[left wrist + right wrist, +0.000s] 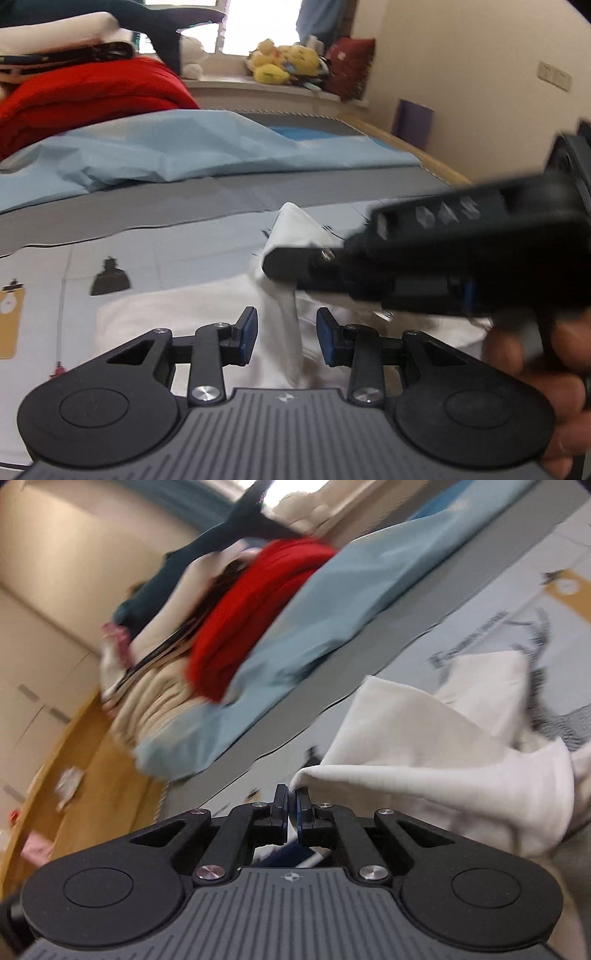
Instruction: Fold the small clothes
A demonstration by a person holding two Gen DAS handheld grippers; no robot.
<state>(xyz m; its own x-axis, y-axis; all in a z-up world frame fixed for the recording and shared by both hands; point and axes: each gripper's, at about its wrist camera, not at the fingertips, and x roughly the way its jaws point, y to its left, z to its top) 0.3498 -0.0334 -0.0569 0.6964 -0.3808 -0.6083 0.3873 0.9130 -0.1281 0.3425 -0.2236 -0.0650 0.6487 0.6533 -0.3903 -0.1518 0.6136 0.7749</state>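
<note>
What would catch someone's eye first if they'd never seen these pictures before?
Probably the white garment, lifted off the bed into a peak by the right gripper, whose fingers are pinched shut on a corner of it. The left gripper hangs open just above the cloth lying flat. Behind, a bright red folded blanket stands out in the pile at the far left of the bed.

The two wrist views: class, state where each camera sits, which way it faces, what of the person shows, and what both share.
Left wrist: on the open left hand-held gripper, looking level across the bed at the white garment; the right hand shows.
Right wrist: on the right hand-held gripper, tilted, pinching the garment's edge; no hand visible.
Shared: garment, red blanket, light blue sheet.
</note>
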